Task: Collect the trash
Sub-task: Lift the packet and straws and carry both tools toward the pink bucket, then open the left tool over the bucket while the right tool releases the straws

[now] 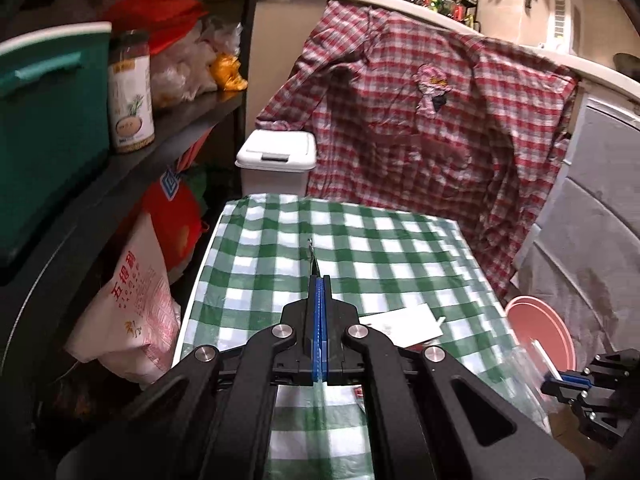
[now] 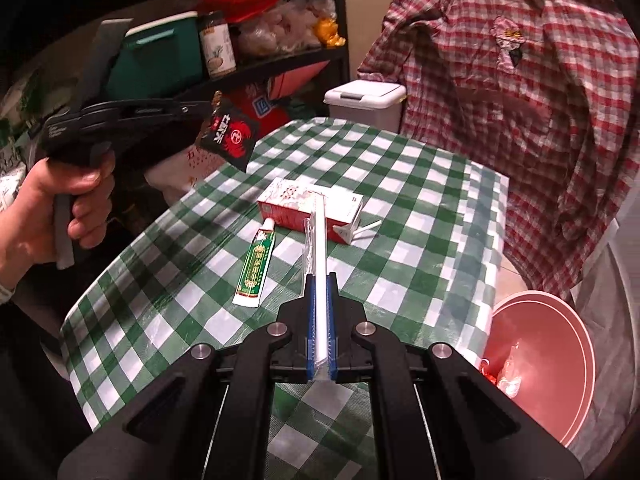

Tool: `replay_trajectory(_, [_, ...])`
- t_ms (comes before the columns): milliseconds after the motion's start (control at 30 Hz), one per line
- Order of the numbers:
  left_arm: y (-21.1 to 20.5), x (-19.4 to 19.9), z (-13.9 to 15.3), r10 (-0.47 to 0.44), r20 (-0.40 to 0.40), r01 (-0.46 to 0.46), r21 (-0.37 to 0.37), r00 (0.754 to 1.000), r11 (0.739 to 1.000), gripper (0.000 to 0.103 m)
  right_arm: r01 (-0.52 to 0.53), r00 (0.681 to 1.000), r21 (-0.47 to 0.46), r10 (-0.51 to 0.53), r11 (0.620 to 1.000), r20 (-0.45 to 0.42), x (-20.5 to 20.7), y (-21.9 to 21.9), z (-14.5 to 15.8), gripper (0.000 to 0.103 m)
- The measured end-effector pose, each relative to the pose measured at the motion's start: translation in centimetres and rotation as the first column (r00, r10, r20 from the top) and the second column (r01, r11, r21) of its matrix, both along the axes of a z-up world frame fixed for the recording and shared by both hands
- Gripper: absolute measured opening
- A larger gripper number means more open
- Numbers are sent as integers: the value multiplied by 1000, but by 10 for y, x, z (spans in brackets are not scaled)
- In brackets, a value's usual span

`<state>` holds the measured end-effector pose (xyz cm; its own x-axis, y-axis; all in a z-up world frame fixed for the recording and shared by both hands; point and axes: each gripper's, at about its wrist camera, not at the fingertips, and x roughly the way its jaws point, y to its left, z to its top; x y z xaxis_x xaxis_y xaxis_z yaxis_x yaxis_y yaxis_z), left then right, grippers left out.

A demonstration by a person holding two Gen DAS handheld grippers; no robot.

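Observation:
In the right wrist view my left gripper (image 2: 208, 106), held by a hand, is shut on a black and red snack wrapper (image 2: 229, 136) that hangs above the table's left edge. In its own view only the wrapper's thin edge (image 1: 312, 258) sticks out past the left gripper (image 1: 320, 280). My right gripper (image 2: 319, 278) is shut on a white straw in a clear sleeve (image 2: 318, 236), raised over the green checked table (image 2: 400, 184). On the cloth lie a red and white carton (image 2: 308, 206) and a green tube (image 2: 256, 268).
A pink basin (image 2: 548, 360) with a crumpled clear wrapper (image 2: 509, 376) sits low at the table's right. A white lidded bin (image 1: 276, 152) stands behind the table. A plaid shirt (image 1: 420, 120) hangs at the back, and a dark crowded shelf (image 1: 120, 168) lines the left side.

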<state>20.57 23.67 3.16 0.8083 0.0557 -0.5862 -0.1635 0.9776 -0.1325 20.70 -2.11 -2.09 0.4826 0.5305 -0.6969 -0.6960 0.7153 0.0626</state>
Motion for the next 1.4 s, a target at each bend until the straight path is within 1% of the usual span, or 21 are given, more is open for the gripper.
replay_trajectory(300, [-39,-14,25,-57,43,56,21,997,998,0,91,996,46,-92,995,20,3,-28,18,5])
replay_trajectory(700, [-73,-17,31,-109,61,108,24,992,994,0,211,975,100,-216,972,41,12,-71,36,5])
replay_trajectory(800, [-85,-16,32,-125,65,124,20,990,992,0,242,967,110,-249,964,53,13,-83,40,5])
replay_trajectory(967, [-109,-16,38,-166,80,163,39,983,986,0,288,951,124,-299,950,80,16,-103,48,5])
replay_trajectory(1100, [-126,-15,41,-192,92,190,34,977,981,0,321,937,131,-334,938,100,18,-117,53,5])
replay_trajectory(1400, [-163,-5,44,-254,102,252,26,962,967,0,402,895,142,-421,905,147,21,-151,63,5])
